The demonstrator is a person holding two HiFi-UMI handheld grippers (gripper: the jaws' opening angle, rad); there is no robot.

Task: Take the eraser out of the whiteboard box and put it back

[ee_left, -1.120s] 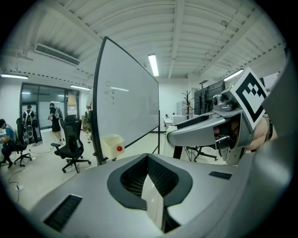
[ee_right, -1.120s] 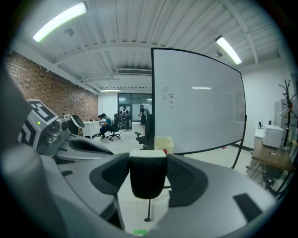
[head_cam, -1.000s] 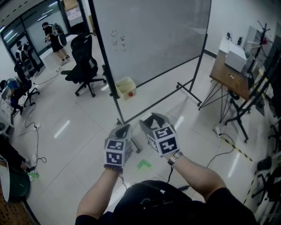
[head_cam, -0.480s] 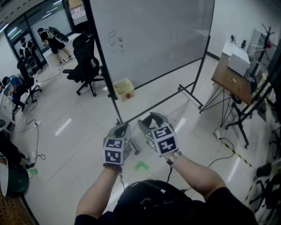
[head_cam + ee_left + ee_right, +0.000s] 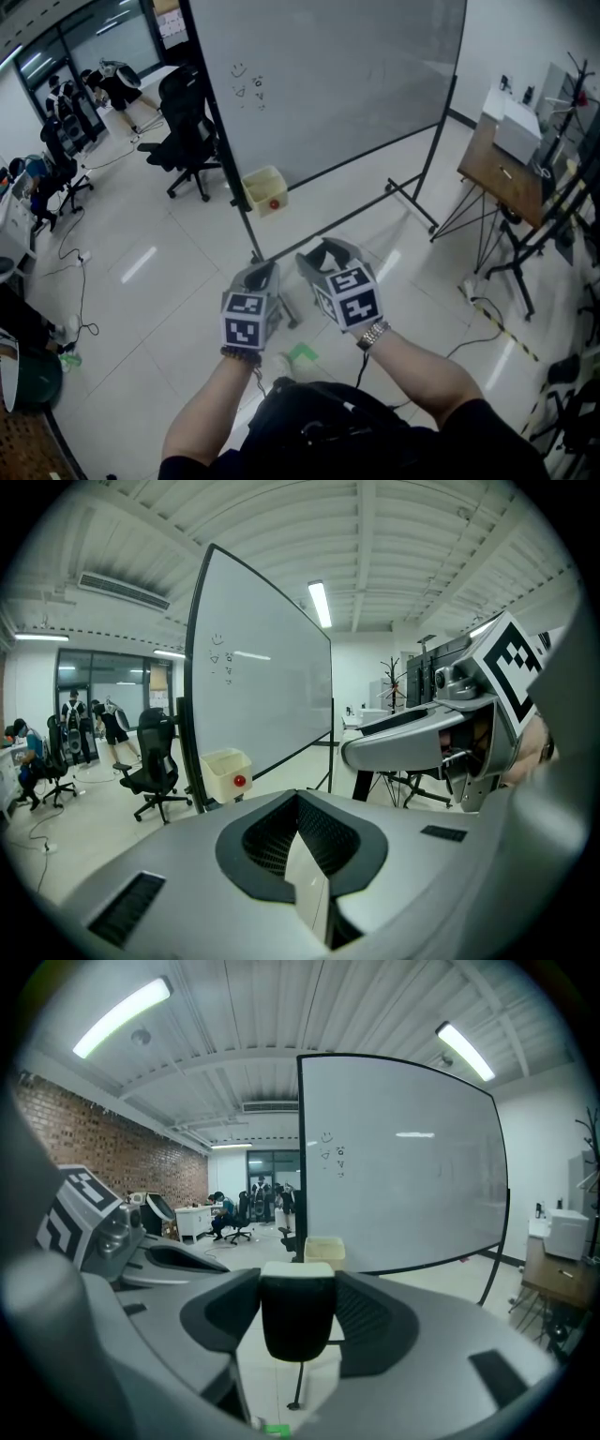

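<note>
White glossy tiled floor (image 5: 169, 281); whiteboard (image 5: 328, 75) carries the whiteboard box (image 5: 266, 190) on its frame. Right tongs (image 5: 328, 253) clamp the eraser (image 5: 298, 1316), well apart from the box; left tongs (image 5: 265, 275) closed, empty

No words or numbers were legible, a drawn smiley (image 5: 238, 71) and tiny scribbles (image 5: 258, 87) marked the whiteboard (image 5: 356, 66), square coded markers faced the left gripper (image 5: 264, 274) and right gripper (image 5: 328, 253).

A black office chair (image 5: 187, 122) stands at upper left, a wooden desk (image 5: 502, 173) at right, green tape (image 5: 302, 353) on the floor at centre.
</note>
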